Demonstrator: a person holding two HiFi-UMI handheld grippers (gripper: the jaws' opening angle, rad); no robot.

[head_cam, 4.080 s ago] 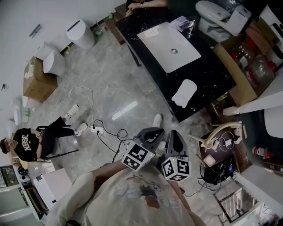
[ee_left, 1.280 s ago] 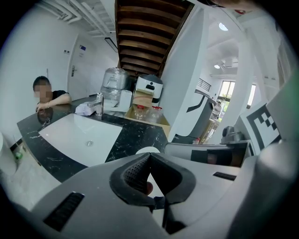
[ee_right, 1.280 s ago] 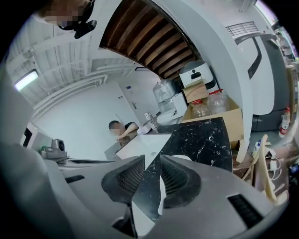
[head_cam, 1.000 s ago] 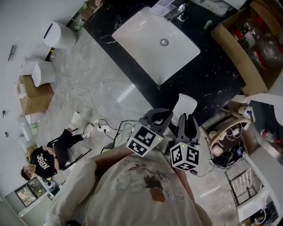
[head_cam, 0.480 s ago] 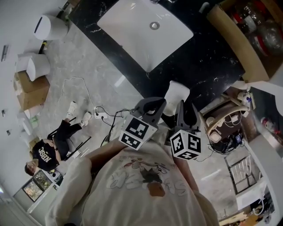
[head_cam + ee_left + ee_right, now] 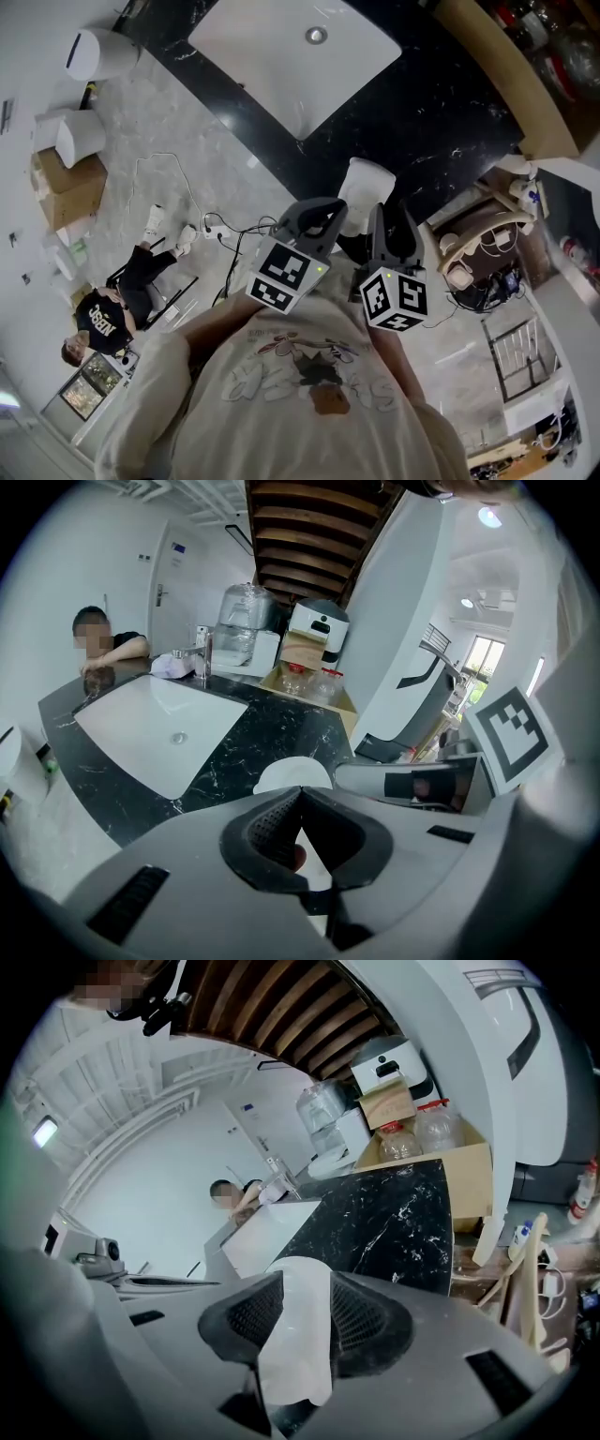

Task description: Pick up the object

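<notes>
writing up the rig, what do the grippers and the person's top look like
The left gripper and right gripper are grey plastic with black dimpled pads, each carrying a cube with black-and-white square markers. The person wears a pale shirt with a brown print. The right gripper's jaws are opening, a white object in the gap.
</notes>
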